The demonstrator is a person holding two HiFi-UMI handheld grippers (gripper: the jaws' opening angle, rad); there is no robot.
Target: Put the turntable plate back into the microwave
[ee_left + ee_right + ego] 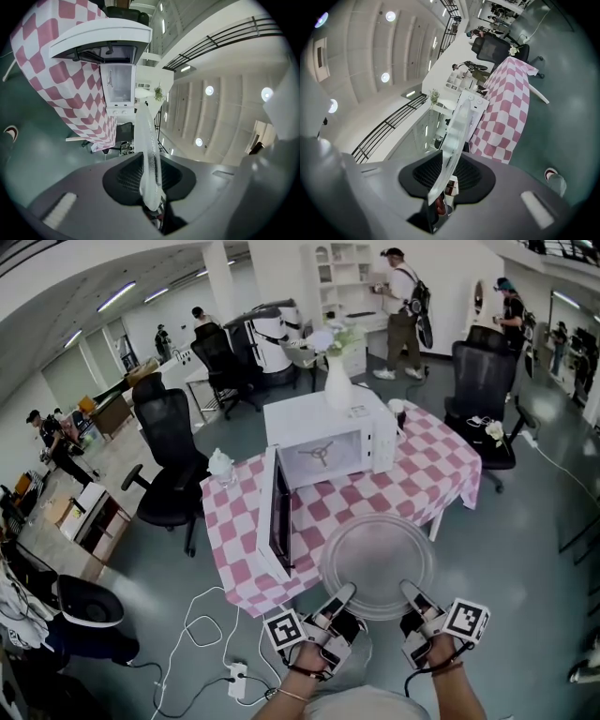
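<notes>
Your clear, round glass turntable plate [377, 563] is held flat above the near edge of the table [422, 465]. The white microwave [323, 432] stands at the table's far side, door [278, 517] swung wide open, its three-armed roller ring [319, 454] showing in the cavity.

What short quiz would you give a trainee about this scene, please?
1. True or false: the door of the microwave stands open.
2. The turntable plate is clamped at its near rim by: A) no gripper; B) one gripper only; C) the left gripper and the right gripper.
3. Fill in: on top of the microwave stands a white ____ with flowers.

Key: 1 true; 2 C; 3 vase.
</notes>
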